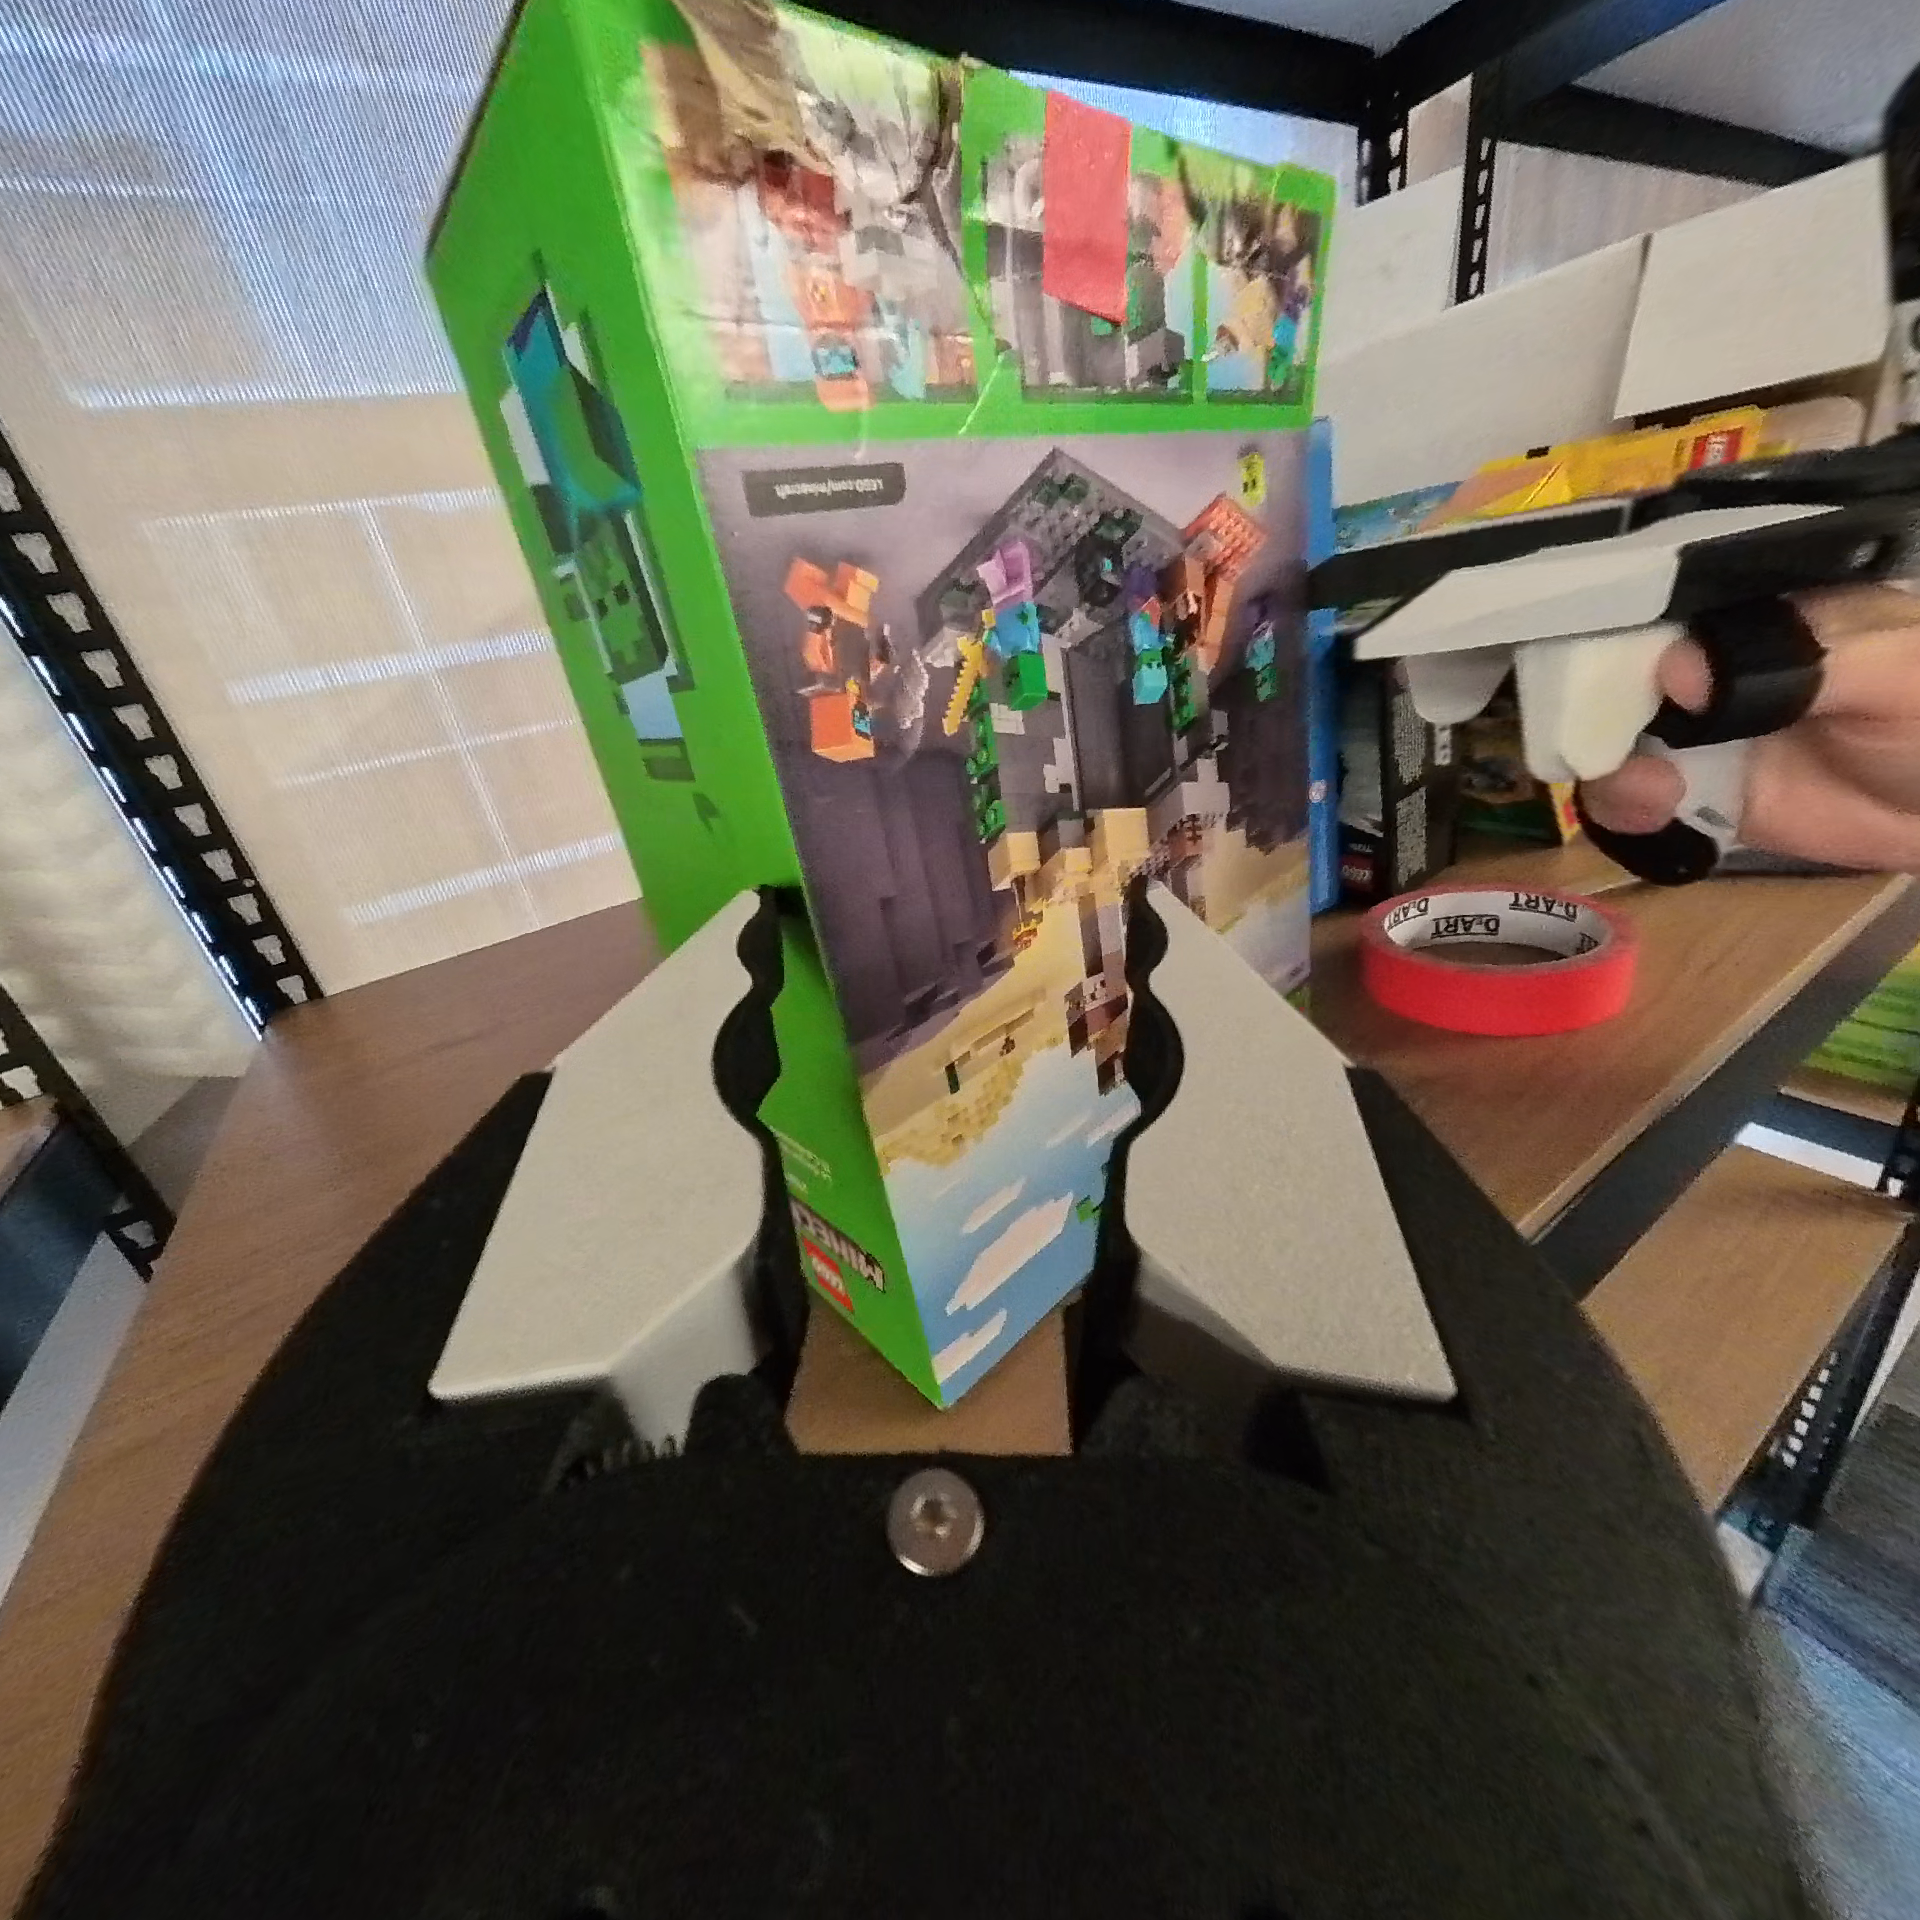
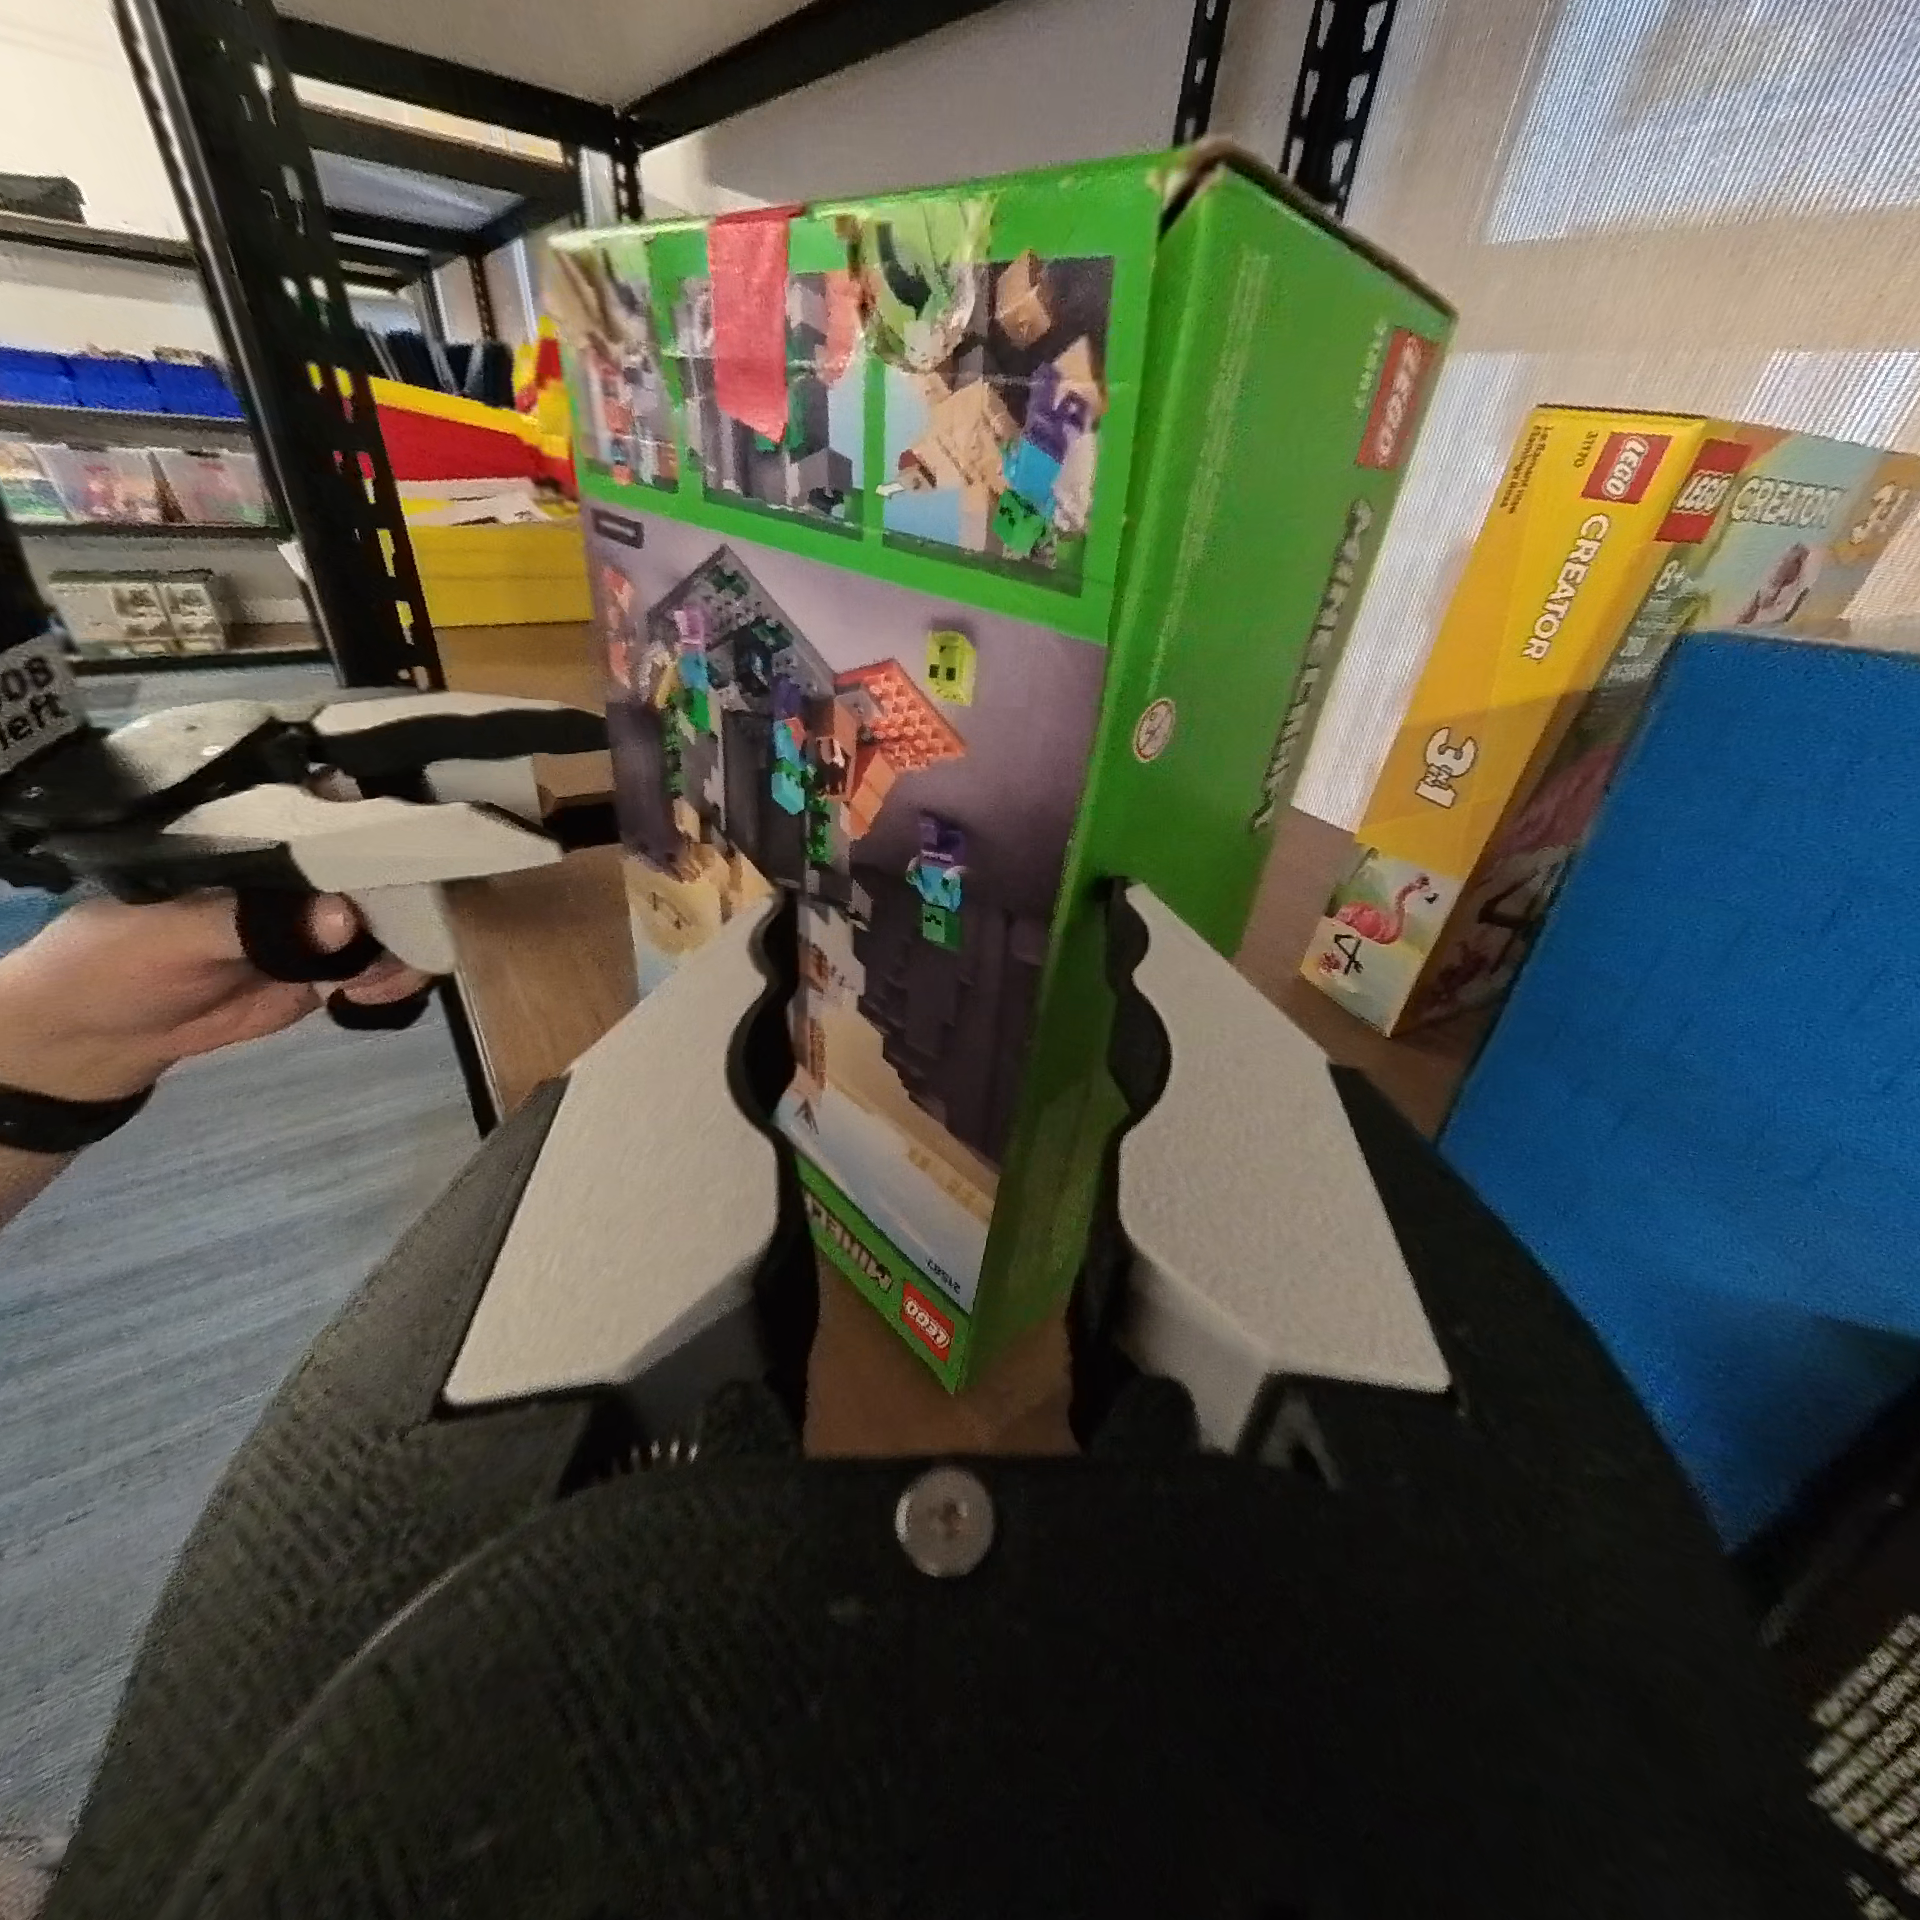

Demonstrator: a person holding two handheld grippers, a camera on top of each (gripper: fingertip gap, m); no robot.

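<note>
Green toy box upright on tabletop; left gripper and right gripper jaws each straddle a lower corner, clamped on it.

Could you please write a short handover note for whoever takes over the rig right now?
Left hand-held gripper: fingers straddle the near corner of the green box; whether they clamp it cannot be told.
Right hand-held gripper: the same at the box's other near corner; its grip is also unclear.
The box stands on end over the wooden shelf, print upside down, with a red tape strip at its top. Whether it rests on the shelf or is lifted cannot be told.
Nearby: a red tape roll, a yellow box and a blue box.
</note>
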